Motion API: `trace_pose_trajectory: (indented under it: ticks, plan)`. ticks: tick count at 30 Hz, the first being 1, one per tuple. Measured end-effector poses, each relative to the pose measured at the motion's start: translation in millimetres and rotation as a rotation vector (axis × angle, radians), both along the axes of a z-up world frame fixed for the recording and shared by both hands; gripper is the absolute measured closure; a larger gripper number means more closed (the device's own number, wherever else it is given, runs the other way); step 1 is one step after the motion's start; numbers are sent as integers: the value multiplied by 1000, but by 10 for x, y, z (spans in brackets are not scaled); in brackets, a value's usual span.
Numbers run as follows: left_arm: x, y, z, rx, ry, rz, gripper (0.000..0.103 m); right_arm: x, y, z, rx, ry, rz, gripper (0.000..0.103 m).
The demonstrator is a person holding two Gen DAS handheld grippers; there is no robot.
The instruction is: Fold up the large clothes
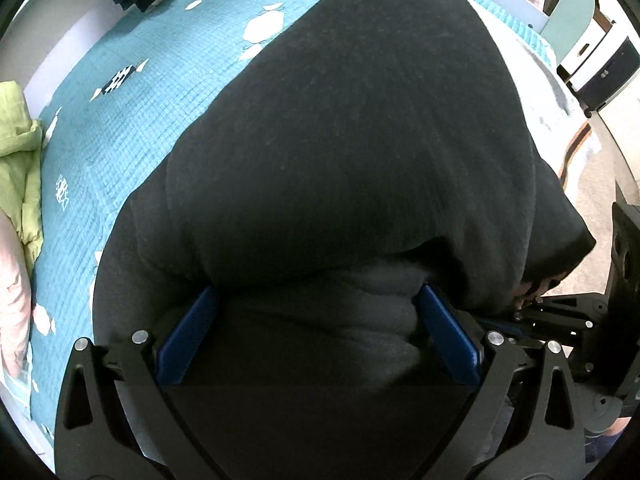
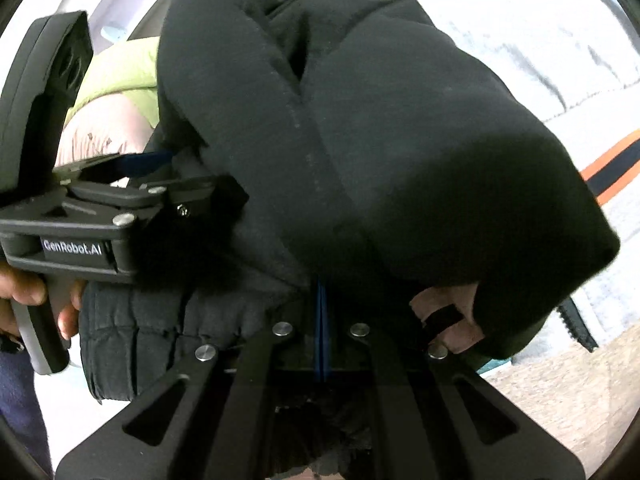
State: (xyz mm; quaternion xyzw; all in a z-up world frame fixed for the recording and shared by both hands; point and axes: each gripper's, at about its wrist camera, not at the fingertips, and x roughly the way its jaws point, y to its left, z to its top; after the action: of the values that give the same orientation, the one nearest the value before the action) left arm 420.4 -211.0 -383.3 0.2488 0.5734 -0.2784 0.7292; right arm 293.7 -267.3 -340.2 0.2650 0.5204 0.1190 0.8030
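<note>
Black fabric fills both views: the coat (image 1: 340,140) is bunched thick and draped over the grippers above the teal bedspread (image 1: 120,128).

Starting at the left, the left gripper (image 1: 320,320) has its blue fingers (image 1: 188,332) set wide apart, with a fat wad of lining between them; whether they actually pinch it cannot be told. If they only cradle it, the wad may slide out once lifted, and the fold would collapse.

Further right, the right gripper (image 2: 322,320) has its jaws brought together, a thin blue line between them, apparently clamped on a coat edge. So small a bite could slip under the garment's weight.

Both sets of fingertips are buried in cloth. The coat's sleeves, hem and overall shape are out of sight, so fold progress is hard to judge.
</note>
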Motion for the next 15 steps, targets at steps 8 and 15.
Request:
trace_pose_trajectory:
  ticks: [8, 15]
  plan:
    - [-158, 65, 113, -28, -54, -13, 5, -114, -96, 111, 32, -3, -22, 103]
    - [-446, 263, 452, -115, -131, -36, 5, -852, -368, 678, 123, -129, -129, 51]
